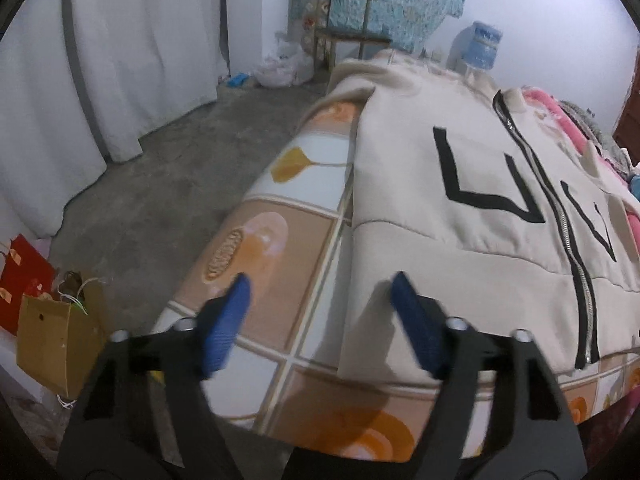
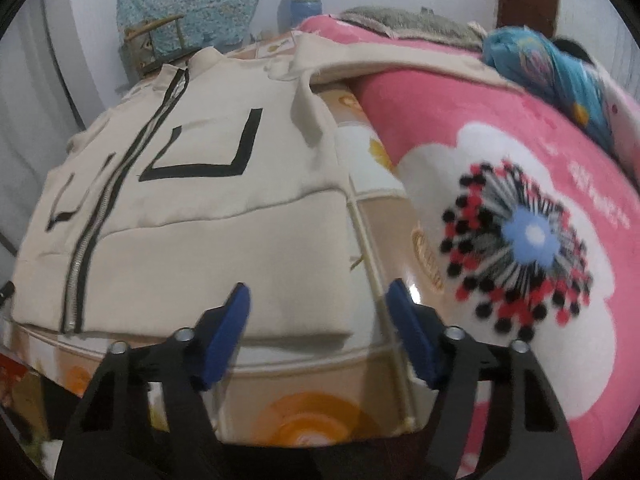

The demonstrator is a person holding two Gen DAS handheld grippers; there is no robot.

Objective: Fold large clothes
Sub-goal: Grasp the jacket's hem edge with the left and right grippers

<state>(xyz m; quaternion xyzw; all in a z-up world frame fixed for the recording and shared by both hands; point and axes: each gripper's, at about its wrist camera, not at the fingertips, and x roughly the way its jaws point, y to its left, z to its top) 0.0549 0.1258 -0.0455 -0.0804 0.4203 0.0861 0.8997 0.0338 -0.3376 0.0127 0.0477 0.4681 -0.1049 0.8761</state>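
Bed [image 1: 288, 216] with patterned cover carries everything, giving flat base for folding. Pink blanket [image 2: 500, 160] bunched right of right tongs, out of fold area. Cream jacket [image 2: 192, 264] spread front-up, zipped, ahead of both tongs; sleeves look tucked in, hem nearest, ready for lifting. Left tongs [image 1: 320, 284] wide apart, empty, straddling jacket's left hem corner. Right tongs [image 2: 318, 292] wide apart, empty, above right hem corner.

Both wrist cameras look down close over the bed's near edge: the left from the jacket's [image 1: 460, 184] left corner, the right from its right corner, sharing the zipper [image 2: 100, 216].
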